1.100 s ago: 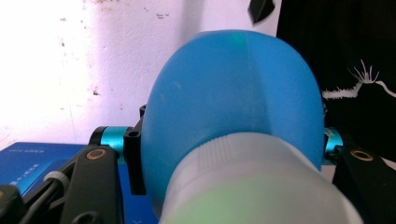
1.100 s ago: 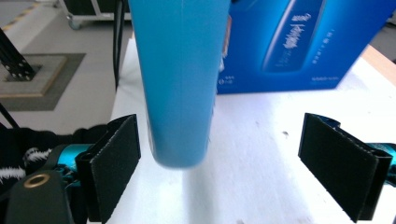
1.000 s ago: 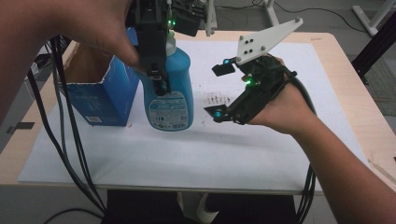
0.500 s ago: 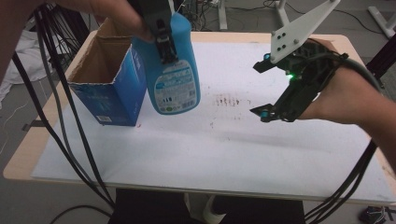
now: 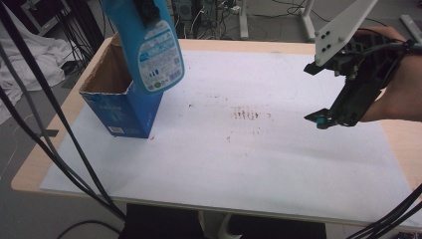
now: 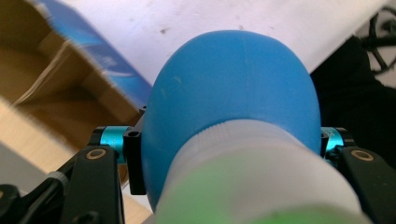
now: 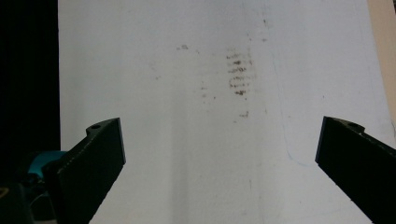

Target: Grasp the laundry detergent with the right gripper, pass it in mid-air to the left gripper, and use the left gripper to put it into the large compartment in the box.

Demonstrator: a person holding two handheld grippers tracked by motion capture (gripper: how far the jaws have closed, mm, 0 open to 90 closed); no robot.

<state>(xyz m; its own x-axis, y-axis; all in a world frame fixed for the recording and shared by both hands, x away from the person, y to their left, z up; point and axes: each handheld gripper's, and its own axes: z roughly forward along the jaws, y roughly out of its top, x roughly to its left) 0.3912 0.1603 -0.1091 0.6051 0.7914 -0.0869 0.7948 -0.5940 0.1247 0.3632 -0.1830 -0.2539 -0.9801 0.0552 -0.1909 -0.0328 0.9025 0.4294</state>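
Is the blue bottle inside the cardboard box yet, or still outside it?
Outside. The blue bottle hangs in the left gripper, its base above the rim of the open cardboard box, with none of it below the rim.

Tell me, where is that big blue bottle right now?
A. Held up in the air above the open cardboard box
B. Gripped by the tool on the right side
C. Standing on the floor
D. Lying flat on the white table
A: the blue bottle hangs clamped in the left gripper, above the open box, clear of the white table.
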